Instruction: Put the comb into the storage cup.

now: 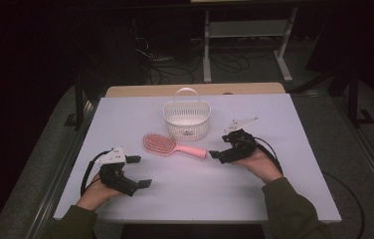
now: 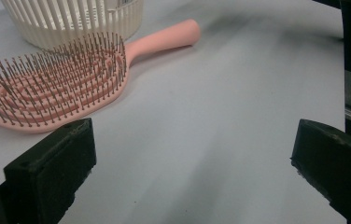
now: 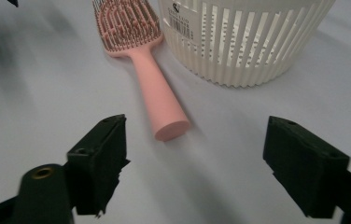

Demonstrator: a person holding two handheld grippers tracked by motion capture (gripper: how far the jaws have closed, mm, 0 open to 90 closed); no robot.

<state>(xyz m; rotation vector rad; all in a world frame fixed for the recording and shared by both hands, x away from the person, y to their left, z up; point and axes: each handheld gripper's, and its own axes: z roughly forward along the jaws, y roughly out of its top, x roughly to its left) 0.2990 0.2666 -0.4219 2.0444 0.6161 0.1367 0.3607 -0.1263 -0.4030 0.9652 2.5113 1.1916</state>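
Altogether, the counter (image 1: 284, 149) carries two loose items: one pink hairbrush (image 1: 172, 146) and one white slatted basket (image 1: 187, 119). Two tongs are present, one per hand.

The hairbrush lies flat, bristles up, near the middle of the counter, its head toward the person's left and its handle pointing toward the right tongs (image 1: 216, 154). The basket stands upright just behind the brush, close to it; whether the two touch cannot be settled from the high view. It has one arched carry handle (image 1: 186, 92).

Left tongs (image 1: 139, 172): released, jaws spread wide, nothing between them, resting low on the near left part of the counter, well apart from the brush. In the left gripper view the brush head (image 2: 54, 86) lies beyond the left jaw.

Right tongs: jaws apart and not pressing on anything. In the right gripper view the butt of the brush handle (image 3: 171, 128) lies just ahead of the gap between the jaws, nearer the left one, untouched.

Limits of observation: the basket is cut off at the top in both gripper views, and its interior cannot be judged through the slats. A label (image 3: 183, 21) on the basket wall is too small to read. The surroundings beyond the counter are dark; cables and one pale frame are dimly made out there.
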